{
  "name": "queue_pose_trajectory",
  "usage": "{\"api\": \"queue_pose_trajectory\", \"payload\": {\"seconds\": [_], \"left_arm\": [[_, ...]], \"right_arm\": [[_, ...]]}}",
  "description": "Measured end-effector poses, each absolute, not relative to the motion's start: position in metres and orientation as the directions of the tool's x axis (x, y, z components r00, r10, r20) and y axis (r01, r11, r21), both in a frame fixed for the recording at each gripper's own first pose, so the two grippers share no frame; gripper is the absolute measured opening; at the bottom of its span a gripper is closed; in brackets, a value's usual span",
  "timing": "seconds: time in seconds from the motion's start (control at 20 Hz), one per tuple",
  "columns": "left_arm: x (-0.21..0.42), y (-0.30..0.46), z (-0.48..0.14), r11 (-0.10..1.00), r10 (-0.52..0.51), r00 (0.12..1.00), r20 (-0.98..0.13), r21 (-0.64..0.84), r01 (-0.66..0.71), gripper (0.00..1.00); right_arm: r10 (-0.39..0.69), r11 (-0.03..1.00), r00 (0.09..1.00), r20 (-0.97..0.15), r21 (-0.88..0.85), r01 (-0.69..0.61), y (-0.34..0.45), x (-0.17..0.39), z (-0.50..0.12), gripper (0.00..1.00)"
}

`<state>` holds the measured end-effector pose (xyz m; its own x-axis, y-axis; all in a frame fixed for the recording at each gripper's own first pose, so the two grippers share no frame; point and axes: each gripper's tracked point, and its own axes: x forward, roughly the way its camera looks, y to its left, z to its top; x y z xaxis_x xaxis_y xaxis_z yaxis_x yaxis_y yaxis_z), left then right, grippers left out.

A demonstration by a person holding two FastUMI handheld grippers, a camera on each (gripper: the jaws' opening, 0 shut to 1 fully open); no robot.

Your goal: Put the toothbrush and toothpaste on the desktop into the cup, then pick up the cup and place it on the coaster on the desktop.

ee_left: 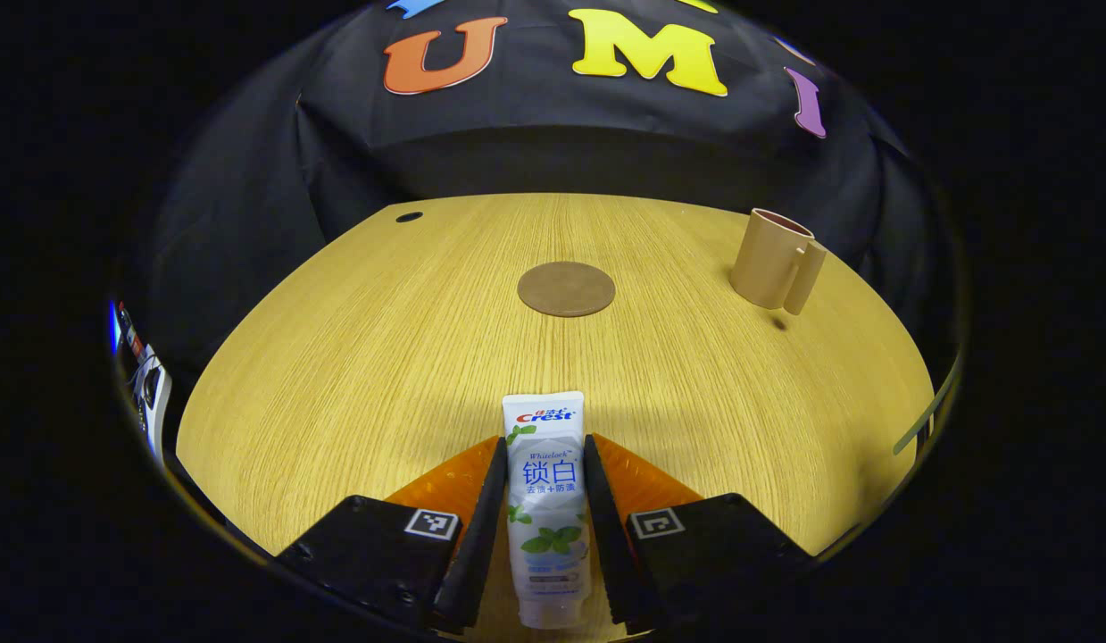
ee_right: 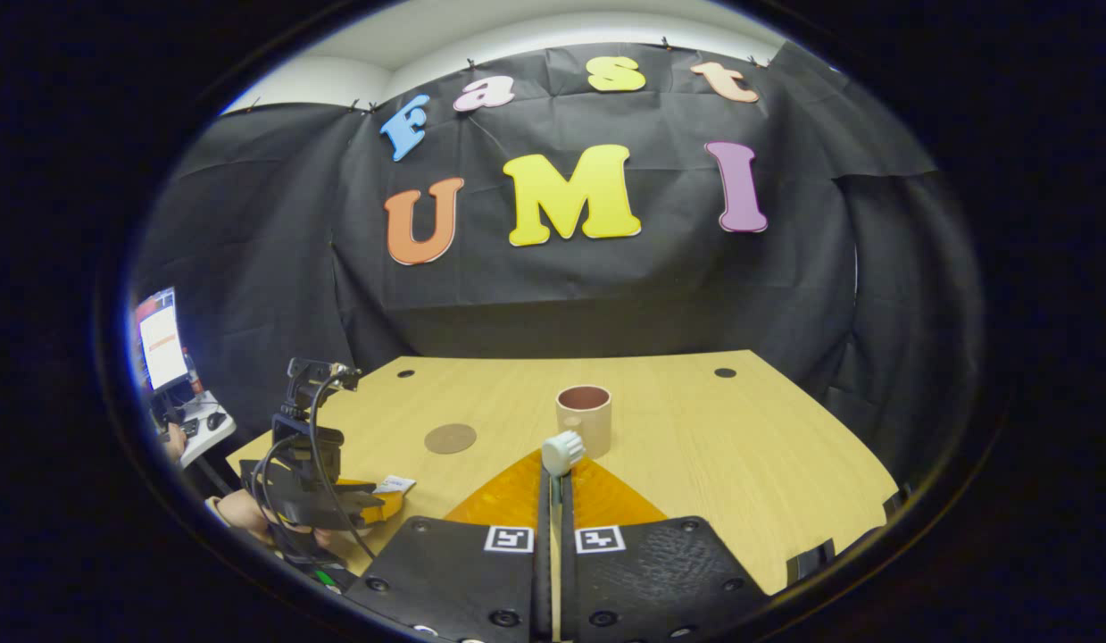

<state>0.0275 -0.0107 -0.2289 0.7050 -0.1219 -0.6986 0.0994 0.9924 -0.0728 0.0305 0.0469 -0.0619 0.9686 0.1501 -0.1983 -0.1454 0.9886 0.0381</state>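
A white toothpaste tube point(ee_left: 545, 500) lies lengthwise between the fingers of my left gripper point(ee_left: 545, 442), which is shut on it just above the wooden table point(ee_left: 356, 357). In the right gripper view that gripper point(ee_right: 325, 500) sits low at the left, with the tube's end point(ee_right: 394, 485) sticking out. My right gripper point(ee_right: 557, 473) is shut on a toothbrush, whose white bristled head point(ee_right: 563, 451) stands up past the fingertips. The tan cup point(ee_right: 584, 420) stands upright just beyond the brush head; in the left gripper view the cup point(ee_left: 771, 268) is at the far right. The round brown coaster point(ee_left: 566, 288) lies mid-table.
A person's hand point(ee_right: 245, 513) holds the left gripper at the table's left edge. A monitor point(ee_right: 162, 338) and desk items stand off the table at the left. Small cable holes point(ee_right: 725, 372) mark the table's far side. The black cloth wall closes the back.
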Motion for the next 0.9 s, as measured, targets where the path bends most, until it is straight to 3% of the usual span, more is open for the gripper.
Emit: {"api": "queue_pose_trajectory", "payload": {"seconds": [0.1,0.15,0.2,0.5,0.75,0.9], "left_arm": [[0.025,-0.009,-0.227,0.991,-0.131,0.694,-0.708,-0.073,0.113,0.53],[0.025,-0.010,-0.227,0.990,-0.134,0.694,-0.708,-0.073,0.118,0.57],[0.025,-0.010,-0.227,0.990,-0.134,0.695,-0.707,-0.070,0.120,0.49],[0.023,-0.010,-0.222,0.989,-0.148,0.700,-0.699,-0.086,0.123,0.39],[0.023,-0.007,-0.208,0.989,-0.150,0.735,-0.661,-0.100,0.112,0.34],[0.029,-0.002,-0.180,0.992,-0.124,0.804,-0.582,-0.066,0.105,0.34]], "right_arm": [[0.152,0.988,0.969,-0.192,0.042,-0.147,0.046,0.030,-0.060,0.02],[0.156,0.988,0.969,-0.192,0.044,-0.150,0.046,0.030,-0.060,0.02],[0.158,0.987,0.969,-0.191,0.044,-0.152,0.046,0.030,-0.060,0.02],[0.160,0.987,0.969,-0.190,0.035,-0.156,0.045,0.034,-0.058,0.02],[0.155,0.988,0.969,-0.191,0.034,-0.151,0.043,0.038,-0.057,0.02],[0.150,0.989,0.969,-0.194,0.027,-0.147,0.043,0.042,-0.055,0.02]]}}
